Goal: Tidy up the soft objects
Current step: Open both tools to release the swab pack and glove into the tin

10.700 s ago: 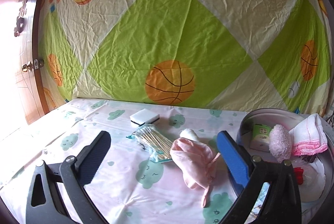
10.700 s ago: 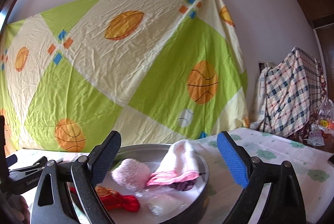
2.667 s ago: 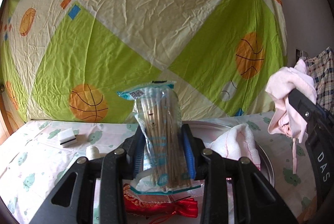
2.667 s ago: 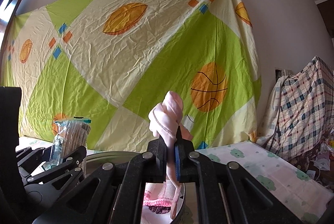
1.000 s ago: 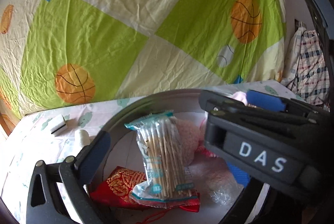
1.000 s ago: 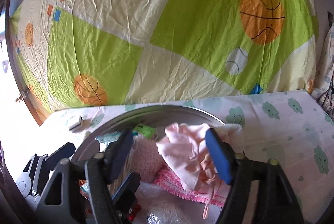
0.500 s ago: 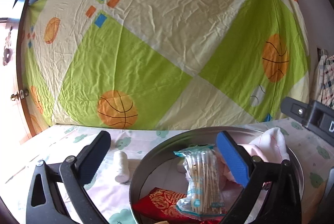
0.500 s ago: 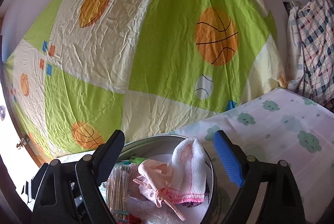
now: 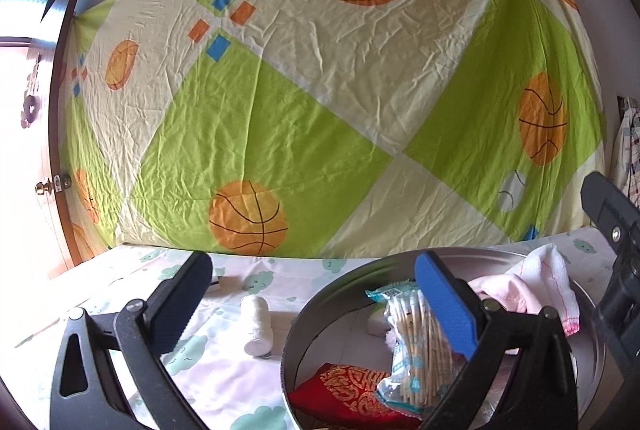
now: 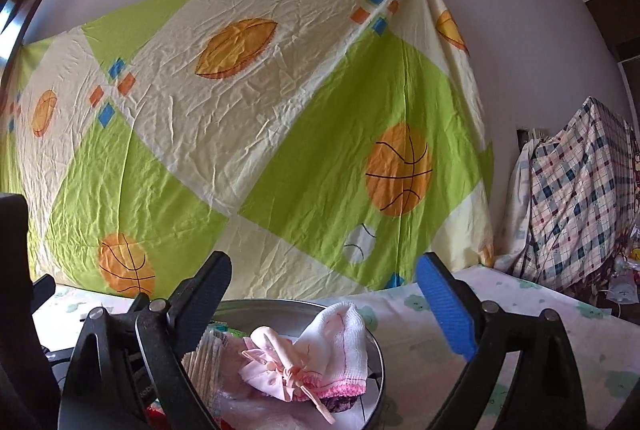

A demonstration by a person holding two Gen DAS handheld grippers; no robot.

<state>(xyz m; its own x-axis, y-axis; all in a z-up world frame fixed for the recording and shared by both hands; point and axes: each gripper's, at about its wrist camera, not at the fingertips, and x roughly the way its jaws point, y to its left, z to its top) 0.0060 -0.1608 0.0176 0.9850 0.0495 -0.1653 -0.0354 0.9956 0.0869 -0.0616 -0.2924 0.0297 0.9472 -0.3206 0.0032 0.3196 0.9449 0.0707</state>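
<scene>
Now metal tub (image 9: 320,304) holds swab pack (image 9: 416,346), pink cloth (image 10: 272,362), white towel (image 10: 340,342), possibly red pouch (image 9: 352,390); both hand-held grippers (image 9: 312,304) (image 10: 324,304) released, empty.

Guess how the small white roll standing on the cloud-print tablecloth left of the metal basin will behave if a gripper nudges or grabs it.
The small white roll stands upright on one end, narrow and tall, so a sideways nudge would probably tip it. Being cylindrical, it would likely roll once down. Its wound, gauze-like surface suggests it is light and soft, probably giving a little under the pads rather than slipping.

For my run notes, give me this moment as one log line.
left tongs: open, empty | right tongs: just opened, empty | swab pack, pink cloth: in round tin | gauze roll: outside
</scene>
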